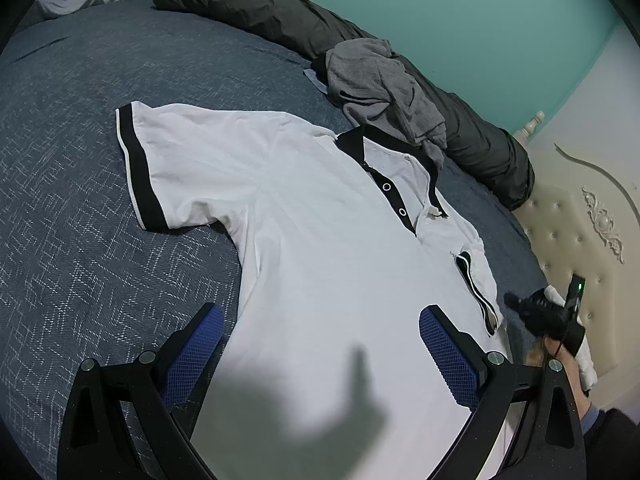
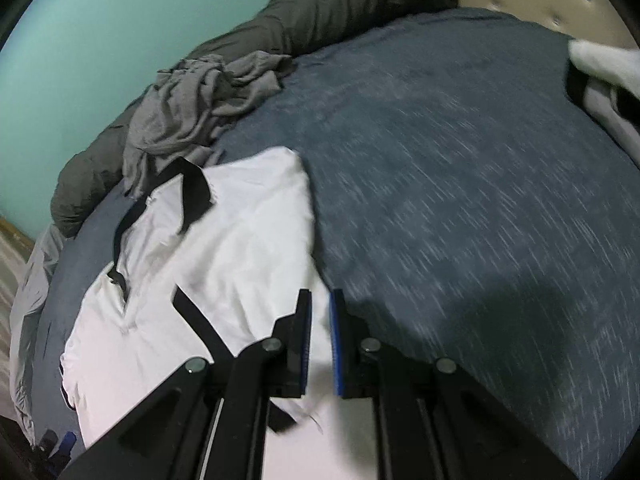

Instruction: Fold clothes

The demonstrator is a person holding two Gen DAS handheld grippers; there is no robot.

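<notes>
A white polo shirt (image 1: 320, 240) is lying face up on the bed (image 1: 80, 160), spreading over its dark blue cover. A crumpled grey garment (image 1: 380, 84) is sitting beyond the shirt's collar, against a dark rolled quilt (image 1: 260, 12) running along the teal wall (image 1: 480, 20). The left claw (image 1: 320, 356) is hovering apart over the shirt's lower half. The right claw (image 2: 320, 340) is clamping the shirt's edge.
</notes>
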